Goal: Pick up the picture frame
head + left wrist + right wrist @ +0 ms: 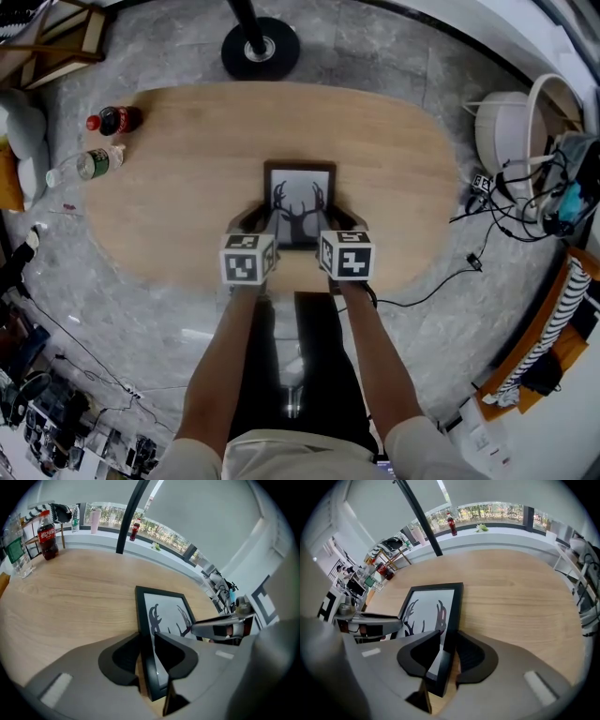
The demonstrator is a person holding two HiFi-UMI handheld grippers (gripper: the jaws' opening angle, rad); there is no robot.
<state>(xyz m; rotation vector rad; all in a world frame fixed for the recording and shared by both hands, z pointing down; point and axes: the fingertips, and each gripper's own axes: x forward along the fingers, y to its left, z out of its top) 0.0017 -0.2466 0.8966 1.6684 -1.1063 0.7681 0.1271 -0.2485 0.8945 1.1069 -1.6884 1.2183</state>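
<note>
Picture frame [299,204] on wooden table [169,197], left fingers [119,657] and right fingers [474,656] pinching its sides, bottles [116,120] well apart.

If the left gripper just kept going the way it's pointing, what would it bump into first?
The picture frame: its left edge sits between the left gripper's jaws. Pushing on, the tips would likely meet the wooden table just below, though depth is unclear.
</note>
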